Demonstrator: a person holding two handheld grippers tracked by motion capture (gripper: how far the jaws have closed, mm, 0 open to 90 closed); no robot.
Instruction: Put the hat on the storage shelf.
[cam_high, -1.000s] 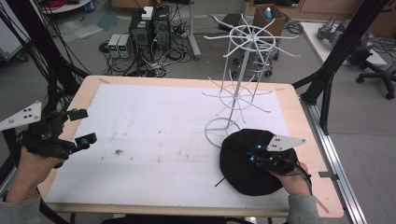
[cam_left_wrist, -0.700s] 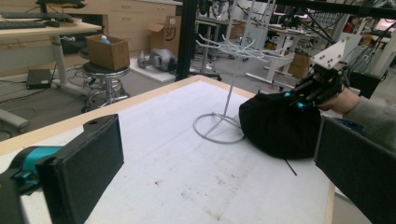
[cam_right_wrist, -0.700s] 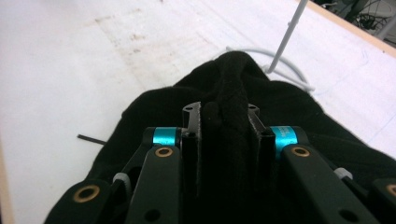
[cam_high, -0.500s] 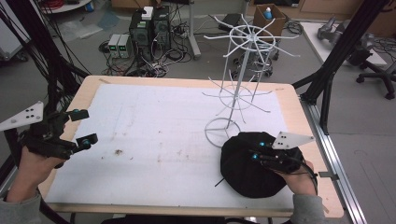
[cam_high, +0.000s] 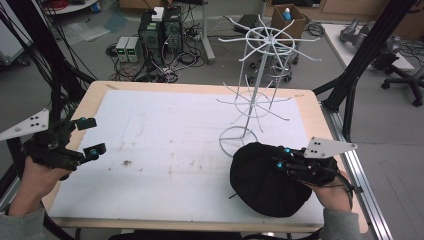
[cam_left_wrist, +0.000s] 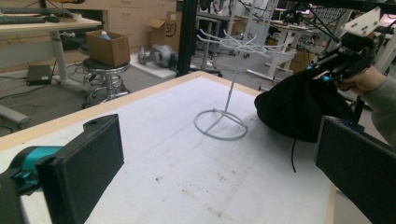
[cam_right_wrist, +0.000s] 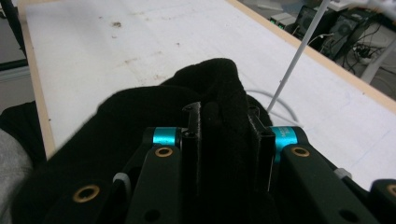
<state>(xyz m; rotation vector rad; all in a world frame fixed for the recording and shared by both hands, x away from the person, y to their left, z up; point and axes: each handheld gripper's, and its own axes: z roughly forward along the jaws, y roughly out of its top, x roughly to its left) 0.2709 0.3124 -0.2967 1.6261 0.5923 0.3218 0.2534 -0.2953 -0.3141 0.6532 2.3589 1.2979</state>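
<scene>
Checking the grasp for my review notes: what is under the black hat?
Under the black hat lies the white table cover; the part beneath it is hidden. The right hand-held gripper pinches a fold of the hat.

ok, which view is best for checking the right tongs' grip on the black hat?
Right gripper view: the right tongs pinch a fold of the black hat close up. High view shows the hat whole, grip hidden. Left gripper view shows it lifted at one side.

We see the black fabric cap lying on the white-covered table, near its right front corner. The white wire rack stands just behind it.
</scene>
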